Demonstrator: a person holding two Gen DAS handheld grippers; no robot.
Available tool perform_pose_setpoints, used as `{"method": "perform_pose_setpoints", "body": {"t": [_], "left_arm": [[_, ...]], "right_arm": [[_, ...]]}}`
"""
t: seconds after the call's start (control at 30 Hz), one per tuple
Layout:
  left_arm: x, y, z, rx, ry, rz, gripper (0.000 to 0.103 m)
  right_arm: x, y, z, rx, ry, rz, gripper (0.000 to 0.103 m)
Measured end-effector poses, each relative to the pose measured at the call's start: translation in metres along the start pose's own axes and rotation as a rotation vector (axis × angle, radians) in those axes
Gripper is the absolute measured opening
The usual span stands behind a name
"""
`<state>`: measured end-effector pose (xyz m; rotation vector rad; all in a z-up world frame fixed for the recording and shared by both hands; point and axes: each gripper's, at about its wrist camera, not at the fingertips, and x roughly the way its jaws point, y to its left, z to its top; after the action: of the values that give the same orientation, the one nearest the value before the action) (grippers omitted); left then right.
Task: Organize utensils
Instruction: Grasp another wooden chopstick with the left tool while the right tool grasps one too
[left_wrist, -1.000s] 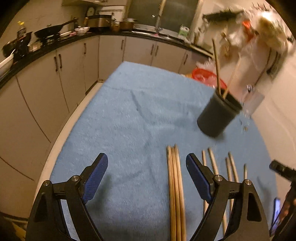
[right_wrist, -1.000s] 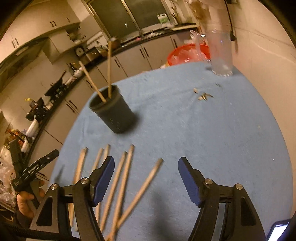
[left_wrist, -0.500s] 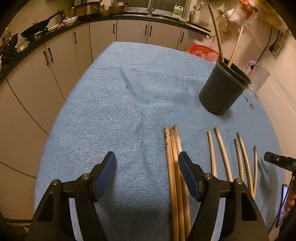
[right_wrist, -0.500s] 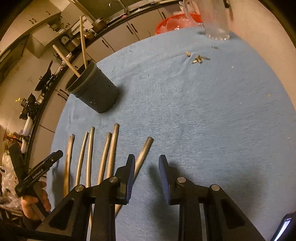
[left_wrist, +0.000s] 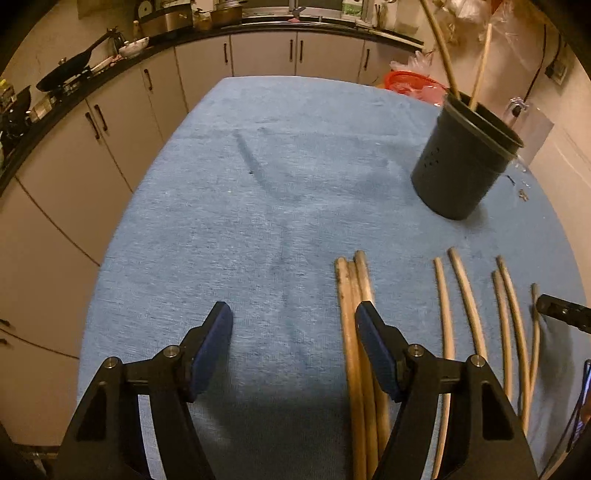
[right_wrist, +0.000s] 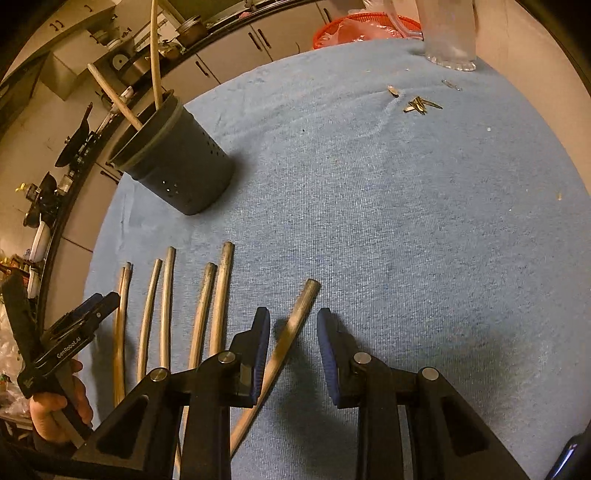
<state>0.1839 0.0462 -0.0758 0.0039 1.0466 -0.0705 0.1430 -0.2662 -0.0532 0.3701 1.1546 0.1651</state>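
Right tongs (right_wrist: 291, 332) stand apart astride the angled chopstick (right_wrist: 291, 325); lower squarely, then pinch it. Left tongs (left_wrist: 291, 332) gape wide, empty.

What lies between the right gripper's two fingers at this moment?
In the right wrist view, one angled chopstick lies on the blue cloth between the right gripper's fingers, with gaps on both sides.
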Motion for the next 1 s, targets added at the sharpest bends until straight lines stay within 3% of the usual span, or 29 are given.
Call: {"method": "perform_pose_setpoints", "body": {"t": [0.1, 0.4, 0.77, 0.87, 0.93, 1.0], "left_arm": [[0.005, 0.003, -0.003, 0.035, 0.016, 0.043, 0.069], [0.010, 0.003, 0.009, 0.036, 0.047, 0.048, 0.069], [0.026, 0.006, 0.041, 0.025, 0.144, 0.048, 0.064], [0.026, -0.001, 0.047, 0.041, 0.172, 0.046, 0.049], [0.025, -0.008, 0.051, 0.062, 0.190, 0.045, 0.022], [0.027, -0.014, 0.054, 0.079, 0.201, 0.052, 0.013]], "right_arm": [[0.000, 0.002, 0.000, -0.014, -0.002, -0.015, 0.028], [0.005, 0.011, 0.004, -0.050, 0.006, -0.066, 0.028], [0.007, -0.006, 0.019, 0.059, 0.072, 0.006, 0.028], [0.009, -0.002, 0.020, 0.039, 0.071, -0.016, 0.026], [0.010, 0.002, 0.020, 0.018, 0.068, -0.034, 0.024], [0.011, 0.004, 0.021, 0.013, 0.070, -0.041, 0.020]]}}
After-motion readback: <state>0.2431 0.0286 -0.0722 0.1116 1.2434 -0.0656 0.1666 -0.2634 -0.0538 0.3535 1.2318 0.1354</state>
